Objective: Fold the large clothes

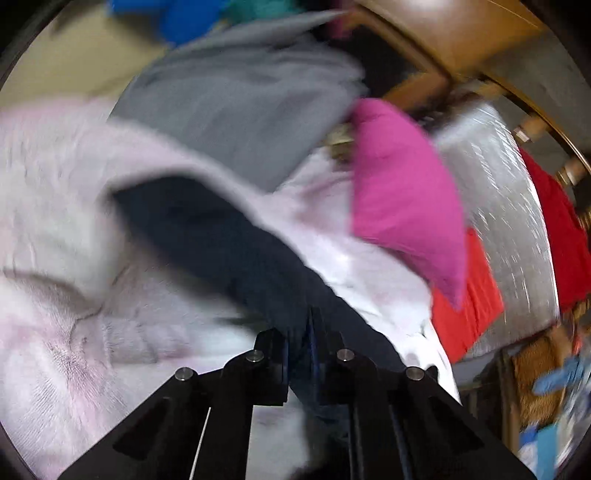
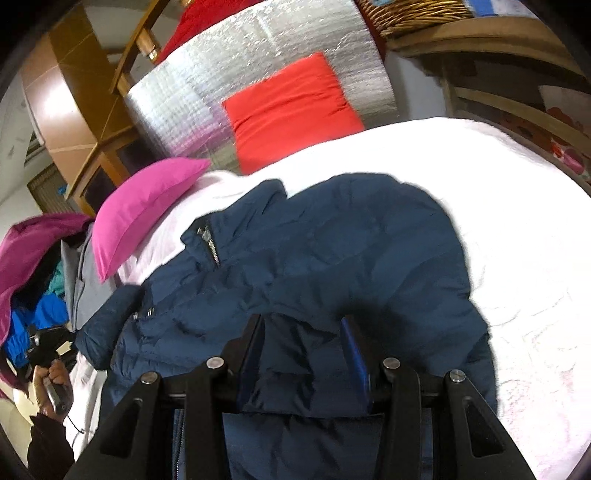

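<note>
A navy puffer jacket lies spread on a white bed cover, its collar and zipper toward the far left. My right gripper sits over the jacket's near edge, with navy fabric between its parted fingers; whether they press it is unclear. In the blurred left wrist view, my left gripper is shut on a dark strip of the jacket, which stretches away over the pale cover.
A pink pillow lies at the bed's left edge, a red cushion against a silver quilted panel. A pile of grey, blue and magenta clothes sits left. Wooden furniture and a wicker basket stand behind.
</note>
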